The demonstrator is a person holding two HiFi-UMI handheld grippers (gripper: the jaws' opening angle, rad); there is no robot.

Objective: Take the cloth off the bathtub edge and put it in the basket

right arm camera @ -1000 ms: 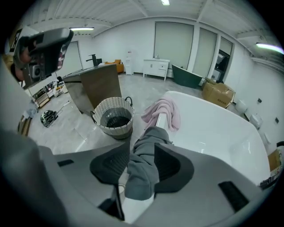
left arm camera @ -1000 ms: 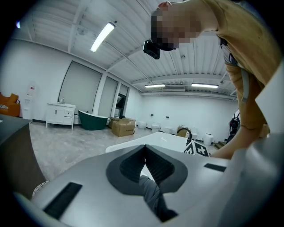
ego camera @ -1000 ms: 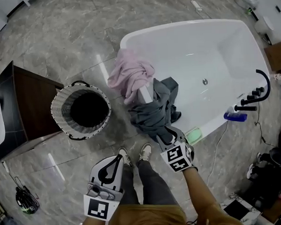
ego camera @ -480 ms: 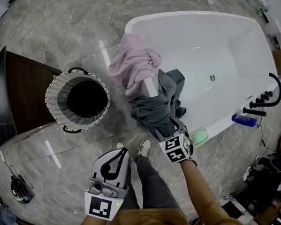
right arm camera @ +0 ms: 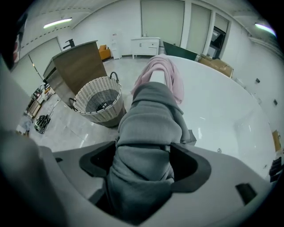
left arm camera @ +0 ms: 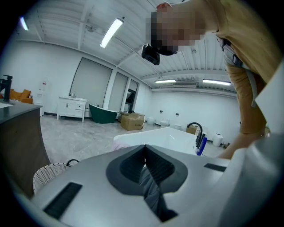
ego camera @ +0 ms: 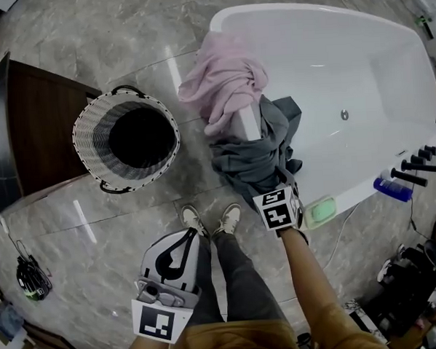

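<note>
A grey cloth (ego camera: 250,161) hangs over the near rim of the white bathtub (ego camera: 304,12), and a pink cloth (ego camera: 224,82) is draped beside it, farther along the rim. My right gripper (ego camera: 275,187) points steeply down onto the grey cloth's lower end. Its jaws have just been opening and stand wide, with the grey cloth (right arm camera: 151,119) bunched between them. The woven basket (ego camera: 85,133) stands open on the floor to the left of the tub. My left gripper (ego camera: 186,241) hangs over the person's legs, shut and holding nothing.
A dark wooden cabinet (ego camera: 33,129) stands left of the basket. A green soap bar (ego camera: 322,210), a blue bottle (ego camera: 394,190) and a black faucet (ego camera: 421,163) sit along the tub's right end. The person's shoes (ego camera: 209,220) stand just in front of the tub.
My right gripper has dropped lower onto the grey cloth's hanging end. The left gripper has sunk slightly. Both cloths lie as before.
</note>
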